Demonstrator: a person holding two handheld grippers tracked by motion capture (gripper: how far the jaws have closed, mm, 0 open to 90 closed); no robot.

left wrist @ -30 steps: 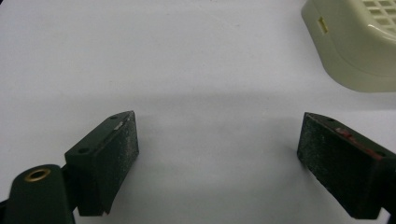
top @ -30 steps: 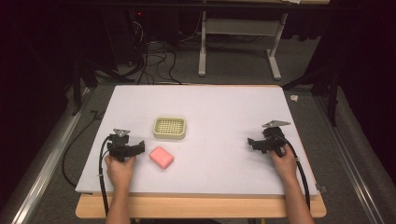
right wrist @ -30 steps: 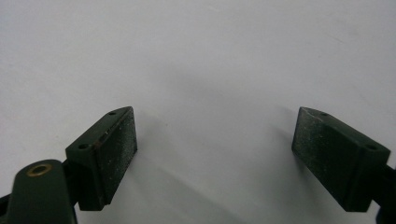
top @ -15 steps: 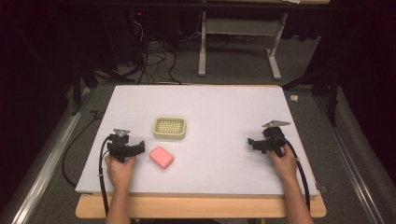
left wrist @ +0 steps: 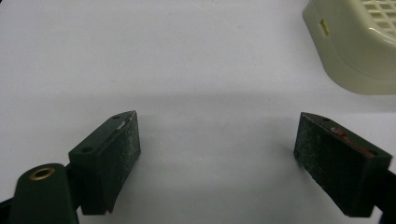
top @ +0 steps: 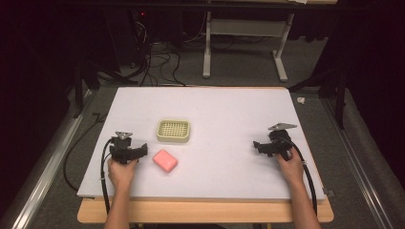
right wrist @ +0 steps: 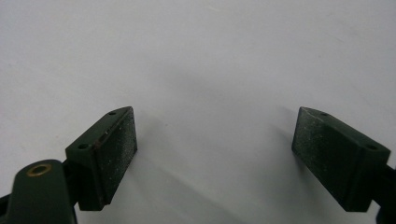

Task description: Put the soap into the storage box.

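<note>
A pink block (top: 165,160) lies flat on the white table top (top: 229,105), just right of my left gripper (top: 136,151). Behind it sits a cream dish with a grid top (top: 174,131), whose corner (left wrist: 359,42) shows at the upper right of the left gripper view. The left gripper (left wrist: 217,140) is open. Its jaws have just been closing a little, they stand well apart, and only bare table lies between them. My right gripper (top: 260,145) rests at the table's right side, far from both objects. Its jaws (right wrist: 215,135) are spread wide over bare white surface.
Cables trail from both grippers off the front edge. A wooden board edge (top: 205,212) runs under the white top at the front. Beyond the table, a stand's white legs (top: 243,43) and loose cables lie on dark floor.
</note>
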